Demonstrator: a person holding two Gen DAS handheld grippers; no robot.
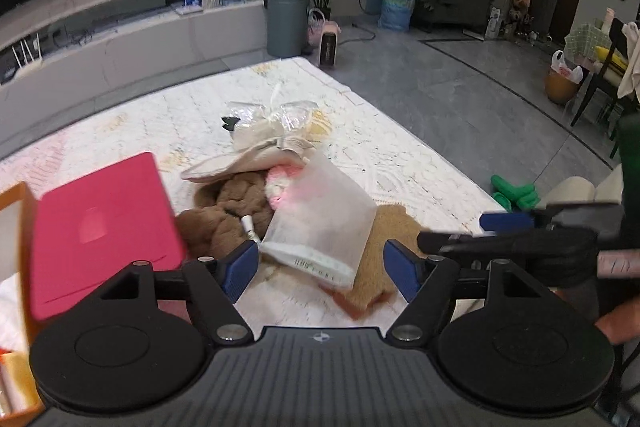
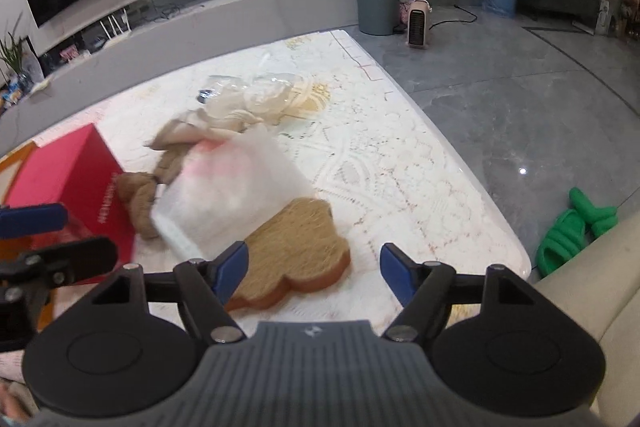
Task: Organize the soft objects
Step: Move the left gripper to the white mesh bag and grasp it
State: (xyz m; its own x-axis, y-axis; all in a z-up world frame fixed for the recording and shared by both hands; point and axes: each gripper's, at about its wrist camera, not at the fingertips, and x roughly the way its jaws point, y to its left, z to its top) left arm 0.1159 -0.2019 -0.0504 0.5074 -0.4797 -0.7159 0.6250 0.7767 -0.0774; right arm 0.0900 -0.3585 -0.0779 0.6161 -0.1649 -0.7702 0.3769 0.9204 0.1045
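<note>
Hovering wide-jawed, both grippers (image 1: 320, 263) (image 2: 312, 269) seemingly clear the frosted pouch (image 1: 320, 219).

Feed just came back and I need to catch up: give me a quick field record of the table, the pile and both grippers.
surface: table with pale patterned cover
pile: white translucent bag on top, brown plush, beige cloth, clear plastic wrap
flat item: tan toast-shaped pad, partly under the bag
box: red box, left of pile
left gripper: open, empty, above the bag's near edge
right gripper: open, empty, above the pad
</note>
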